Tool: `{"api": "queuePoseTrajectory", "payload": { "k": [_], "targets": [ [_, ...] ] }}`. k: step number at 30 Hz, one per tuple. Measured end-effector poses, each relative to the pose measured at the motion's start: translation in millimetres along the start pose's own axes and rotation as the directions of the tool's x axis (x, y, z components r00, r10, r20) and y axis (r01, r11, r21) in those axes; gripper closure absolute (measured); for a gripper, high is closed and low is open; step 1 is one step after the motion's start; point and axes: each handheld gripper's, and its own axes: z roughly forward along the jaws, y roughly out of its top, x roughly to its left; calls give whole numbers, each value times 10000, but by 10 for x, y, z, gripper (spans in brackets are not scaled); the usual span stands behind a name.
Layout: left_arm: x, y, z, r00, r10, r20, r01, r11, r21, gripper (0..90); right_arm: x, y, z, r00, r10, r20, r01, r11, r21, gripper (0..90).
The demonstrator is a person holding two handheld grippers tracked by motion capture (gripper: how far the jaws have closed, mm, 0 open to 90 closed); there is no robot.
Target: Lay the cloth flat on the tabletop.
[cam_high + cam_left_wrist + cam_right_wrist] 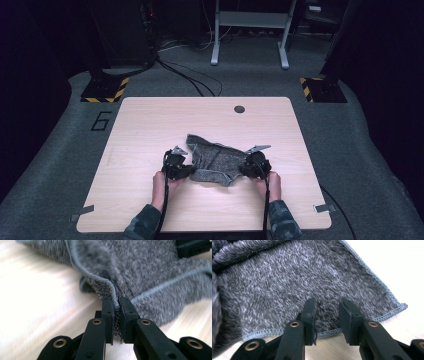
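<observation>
i see the grey towel crumpled near the middle of the table, a bit toward the near edge. my left gripper is clenched on a stitched hem fold at its left side. my right gripper sits over the towel's right hem with a gap between its pads, released, cloth under it.

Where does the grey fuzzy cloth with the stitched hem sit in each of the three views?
High view: grey fuzzy cloth at table centre, between both grippers.
Left gripper view: upper right, a hem fold pinched in the jaws.
Right gripper view: upper left and centre, jaws over its edge.
Shared landmark: stitched hem.
</observation>
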Motion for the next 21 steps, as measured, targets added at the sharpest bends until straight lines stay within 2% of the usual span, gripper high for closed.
{"api": "queuePoseTrajectory", "payload": {
  "k": [4, 6, 8, 9, 10, 12, 13, 15, 16, 17, 18, 19, 20, 21],
  "targets": [
    [-42, -120, -72, 9999, 8, 100, -8, 10000, -56, 833, 16, -13, -1, 9999, -139, 31, 139, 9999, -90, 662],
    [-77, -158, -94, 9999, 19, 117, -18, 10000, -64, 833, 33, -21, -7, 10000, -59, 27, 59, 10000, -51, 662],
    [-133, -221, -128, 9996, 83, 254, -83, 10000, -15, 831, 43, -29, -9, 9998, -200, -29, 200, 9998, -67, 661],
    [-188, -287, -159, 9996, -40, 280, 43, 9999, -91, 826, 61, -43, -9, 9992, -373, -162, 371, 9992, -144, 660],
    [-188, -287, -159, 9996, -40, 280, 43, 9999, -91, 825, 61, -43, -9, 9992, -373, -162, 371, 9992, -144, 660],
    [-247, -387, -203, 9977, -275, 623, 285, 9995, -158, 807, 67, -63, -26, 9952, -844, -490, 840, 9964, -106, 654],
    [-282, -431, -213, 9967, -304, 748, 314, 9994, -116, 807, 67, -63, -26, 9952, -844, -490, 840, 9964, -106, 654],
    [-341, -502, -241, 9952, -302, 929, 307, 9995, -44, 686, 84, -72, -33, 9925, -1005, -696, 1001, 9949, -95, 623],
    [-358, -522, -259, 9942, -264, 1044, 268, 9996, -22, 686, 84, -72, -33, 9925, -1005, -696, 1001, 9949, -95, 623],
    [-373, -537, -288, 9925, -170, 1210, 180, 9998, -70, 610, 77, -73, -37, 9899, -1096, -894, 1096, 9940, -50, 568],
    [-386, -542, -345, 9945, -132, 1041, 147, 9998, -140, 486, 55, -78, -59, 9899, -804, -1170, 762, 9963, -394, 503],
    [-386, -542, -345, 9945, -132, 1041, 147, 9998, -140, 449, 55, -78, -59, 9899, -804, -1170, 762, 9963, -394, 503],
    [-352, -531, -445, 9946, -83, 1038, 123, 9992, -373, 415, 20, -83, -114, 9896, -410, -1377, 303, 9964, -793, 474],
    [-352, -531, -445, 9946, -83, 1038, 123, 9992, -373, 378, 20, -83, -114, 9896, -410, -1377, 303, 9964, -793, 474]
  ]
}}
